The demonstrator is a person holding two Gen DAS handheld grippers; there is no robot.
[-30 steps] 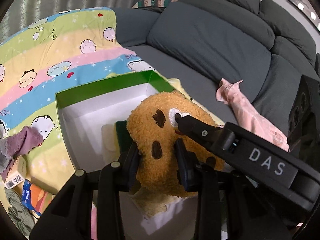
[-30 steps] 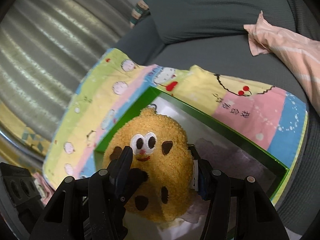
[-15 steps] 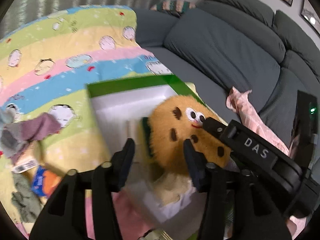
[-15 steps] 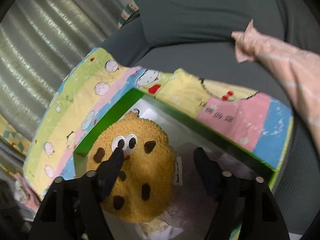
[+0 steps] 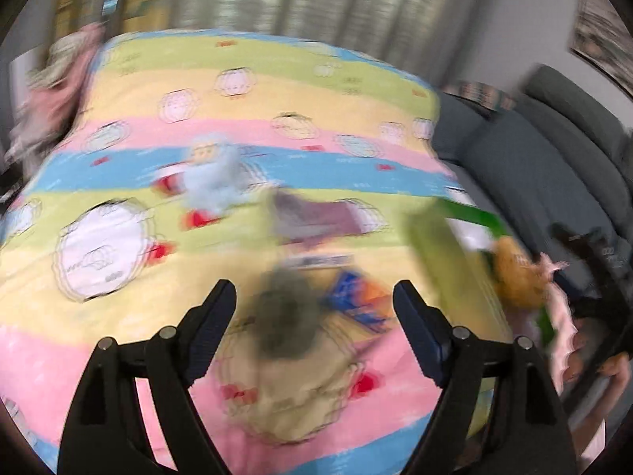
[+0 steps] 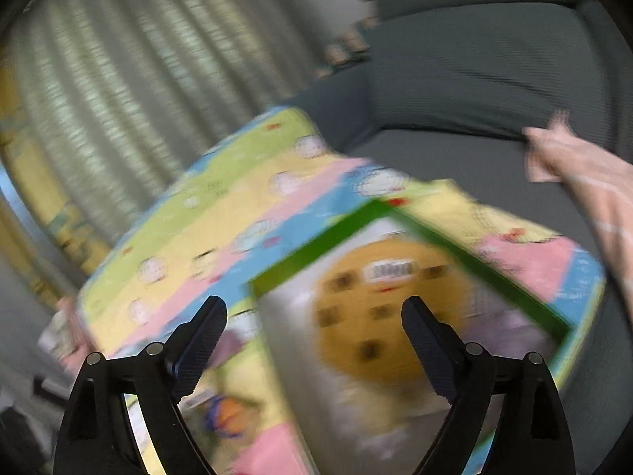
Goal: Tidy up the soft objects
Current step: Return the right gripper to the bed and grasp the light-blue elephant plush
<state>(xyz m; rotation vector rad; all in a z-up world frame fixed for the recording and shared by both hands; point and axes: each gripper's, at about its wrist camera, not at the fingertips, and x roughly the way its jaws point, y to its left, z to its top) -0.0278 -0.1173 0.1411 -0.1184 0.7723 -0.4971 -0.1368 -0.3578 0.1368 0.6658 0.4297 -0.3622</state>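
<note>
inside the green-rimmed box [image 6: 514, 277] the orange cookie plush [image 6: 391, 308] lies face up, with pale cloth under it, so i judge that piece sorted. my right gripper [image 6: 314, 340] hangs over the box, jaws spread and opening, pinching nothing. left of the box, on the striped blanket [image 5: 237, 118], work remains: a dark fuzzy item [image 5: 285, 316], a purple cloth [image 5: 316, 217], a pale blue plush [image 5: 213, 182] and a blue-orange packet [image 5: 356, 297]. my left gripper [image 5: 314, 324] points at the dark item, jaws wide and opening, empty.
</note>
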